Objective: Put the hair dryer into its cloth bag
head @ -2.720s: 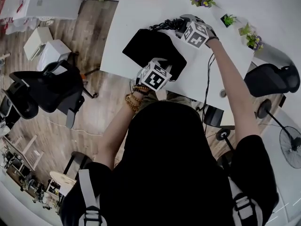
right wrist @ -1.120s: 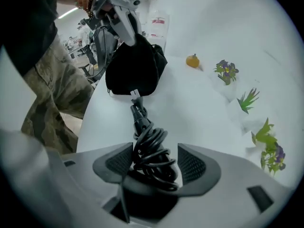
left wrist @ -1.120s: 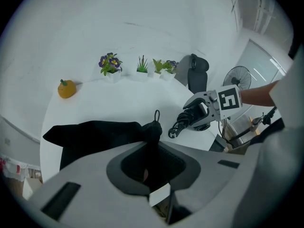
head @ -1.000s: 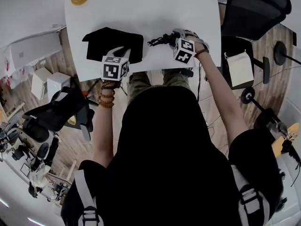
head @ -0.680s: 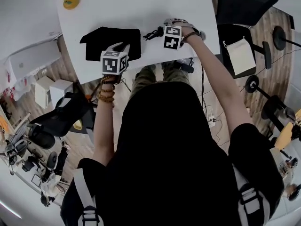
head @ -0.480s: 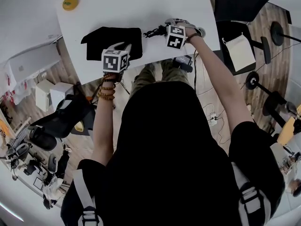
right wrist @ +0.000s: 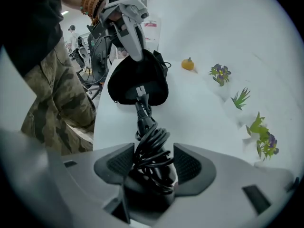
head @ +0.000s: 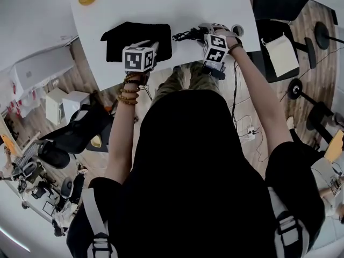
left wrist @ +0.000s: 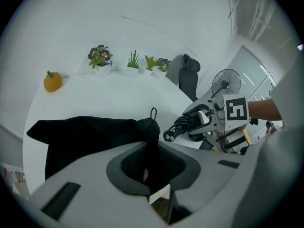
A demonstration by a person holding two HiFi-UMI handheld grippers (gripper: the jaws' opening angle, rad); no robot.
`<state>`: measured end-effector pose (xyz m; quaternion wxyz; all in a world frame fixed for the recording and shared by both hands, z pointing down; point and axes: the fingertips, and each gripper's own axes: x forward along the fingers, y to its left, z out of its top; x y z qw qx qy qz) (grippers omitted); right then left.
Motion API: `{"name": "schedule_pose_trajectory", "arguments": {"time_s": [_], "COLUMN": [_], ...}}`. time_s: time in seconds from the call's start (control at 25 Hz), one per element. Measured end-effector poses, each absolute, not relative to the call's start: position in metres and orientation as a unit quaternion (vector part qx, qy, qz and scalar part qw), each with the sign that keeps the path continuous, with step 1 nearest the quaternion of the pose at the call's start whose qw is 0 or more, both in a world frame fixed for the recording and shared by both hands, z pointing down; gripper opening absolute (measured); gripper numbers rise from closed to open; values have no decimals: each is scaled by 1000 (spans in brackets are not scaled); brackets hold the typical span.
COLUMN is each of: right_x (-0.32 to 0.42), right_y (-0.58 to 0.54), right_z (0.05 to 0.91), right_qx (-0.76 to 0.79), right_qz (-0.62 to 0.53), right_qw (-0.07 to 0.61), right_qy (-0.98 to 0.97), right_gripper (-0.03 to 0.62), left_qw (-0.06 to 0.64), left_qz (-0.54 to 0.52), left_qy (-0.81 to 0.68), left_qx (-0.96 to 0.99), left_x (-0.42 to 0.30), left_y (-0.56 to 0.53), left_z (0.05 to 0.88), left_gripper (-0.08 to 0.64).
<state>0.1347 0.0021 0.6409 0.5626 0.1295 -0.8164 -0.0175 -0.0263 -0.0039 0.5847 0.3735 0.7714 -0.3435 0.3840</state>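
Black cloth bag (head: 121, 36) and hair dryer (head: 188, 35) lie on the white surface (head: 177, 4).
Left tongs (left wrist: 151, 174) pinch the bag's edge, upper centre-left; right tongs (right wrist: 151, 167), jaws just closing, clasp the dryer's cord-wrapped handle just right of it.

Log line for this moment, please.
left tool: shut on cloth bag | right tool: jaws just closing onto hair dryer between them | hair dryer outside cloth bag
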Motion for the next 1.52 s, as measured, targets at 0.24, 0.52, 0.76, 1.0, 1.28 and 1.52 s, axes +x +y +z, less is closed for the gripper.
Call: {"name": "schedule_pose_trajectory", "arguments": {"time_s": [0.24, 0.52, 0.76, 1.0, 1.28, 1.52], "right_x": [98, 46, 69, 142, 148, 125], "right_y": [8, -4, 4, 5, 29, 22], "right_z": [642, 636, 615, 619, 635, 623], "right_qx": [120, 114, 146, 240, 196, 195], "right_qz": [-19, -18, -17, 180, 238, 175], "right_qw": [553, 535, 471, 380, 368, 358], "right_qy": [-825, -837, -870, -875, -877, -896], "right_gripper": [268, 268, 308, 314, 316, 307], "left_qw": [363, 360, 374, 373, 373, 377], "left_qz": [398, 410, 403, 406, 420, 440], "left_qy": [-319, -306, -310, -308, -295, -292], "left_qx": [780, 780, 775, 776, 773, 761], "left_x": [-5, -2, -8, -9, 4, 6], "left_y": [-2, 2, 3, 0, -1, -1], "left_z": [589, 595, 596, 596, 604, 618], "left_gripper": [46, 46, 46, 46, 46, 46]}}
